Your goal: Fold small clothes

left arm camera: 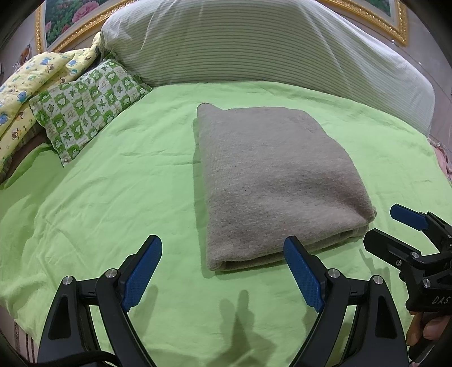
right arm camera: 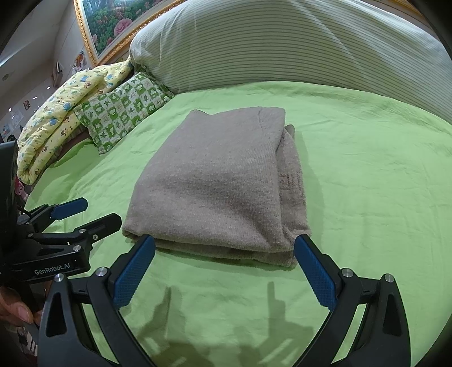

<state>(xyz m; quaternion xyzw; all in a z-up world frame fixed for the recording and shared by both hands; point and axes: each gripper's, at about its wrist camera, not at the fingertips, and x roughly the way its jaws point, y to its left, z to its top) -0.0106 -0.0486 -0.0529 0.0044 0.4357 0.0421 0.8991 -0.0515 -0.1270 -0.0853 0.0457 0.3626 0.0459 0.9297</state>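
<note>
Left wrist view first: the left gripper [left arm camera: 223, 262] hangs low over the green sheet [left arm camera: 113, 197] of a bed, its blue-padded fingers [left arm camera: 141, 273] spread wide with nothing between them, and their shadows fall on the sheet just below. At the right edge of this view the right gripper [left arm camera: 395, 228] comes in sideways, also spread, with a fingertip of the person's hand [left arm camera: 429, 330] showing under its handle. Just beyond the left gripper lies the grey garment [left arm camera: 271, 180], folded into a thick, tidy rectangle flat on the sheet, its near folded edge just behind the tip of the gripper's right finger; whether they touch is unclear. From the right wrist view the right gripper [right arm camera: 226, 254] is wide too, its two blue tips reaching up to the near corners of the grey garment [right arm camera: 214, 180], whose layered edges show along the right side. The left gripper [right arm camera: 84, 214] sits at the left of that view, apart from the cloth, above a hand [right arm camera: 14, 307] on its handle. Farther back, a green checked pillow [left arm camera: 84, 110] and a yellow printed quilt [left arm camera: 25, 84] lie at the left, a large striped pillow [left arm camera: 254, 48] stretches behind the garment, and a gold-framed flower picture [right arm camera: 113, 25] hangs on the wall.
</note>
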